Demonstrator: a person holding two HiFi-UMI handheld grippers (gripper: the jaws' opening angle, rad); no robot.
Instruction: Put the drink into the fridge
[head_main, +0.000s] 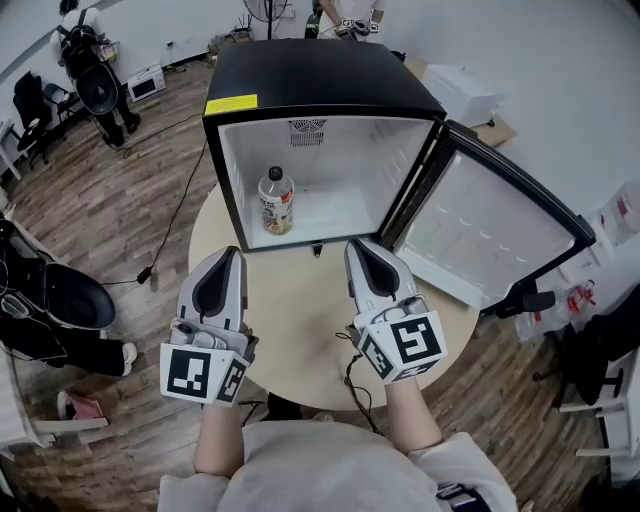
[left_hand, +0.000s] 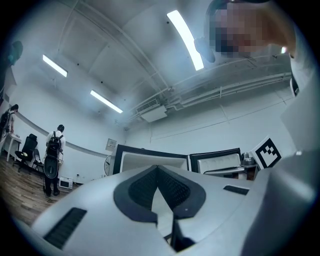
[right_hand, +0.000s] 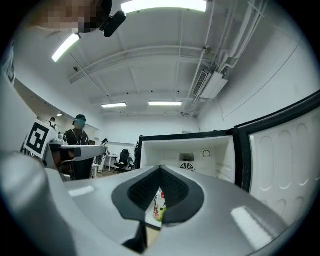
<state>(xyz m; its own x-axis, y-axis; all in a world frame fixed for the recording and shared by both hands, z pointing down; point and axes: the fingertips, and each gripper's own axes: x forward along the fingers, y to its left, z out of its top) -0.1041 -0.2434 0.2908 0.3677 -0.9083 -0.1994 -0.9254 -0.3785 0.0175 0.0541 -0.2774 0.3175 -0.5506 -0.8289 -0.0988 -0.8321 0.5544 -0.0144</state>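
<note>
Black fridge (head_main: 320, 75) holds drink (head_main: 277, 200), glimpsed past closed right tool (right_hand: 160, 170); left tool (left_hand: 157, 168) closed.

Round table (head_main: 300, 325), floor cable (head_main: 183, 210) (microwave (head_main: 146, 83), perhaps, beyond).

Wood-plank floor (head_main: 60, 200) is spread around a pale round table (head_main: 300, 325) — white walls (left_hand: 210, 130) are lit by ceiling strips (left_hand: 186, 40), black chairs (head_main: 28, 100) parked left.

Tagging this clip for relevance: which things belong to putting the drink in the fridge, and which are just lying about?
Job: drink bottle, fridge, open door, round table, left hand-held gripper, right hand-held gripper.
Lying about: microwave, floor cable, white box, office chair.
</note>
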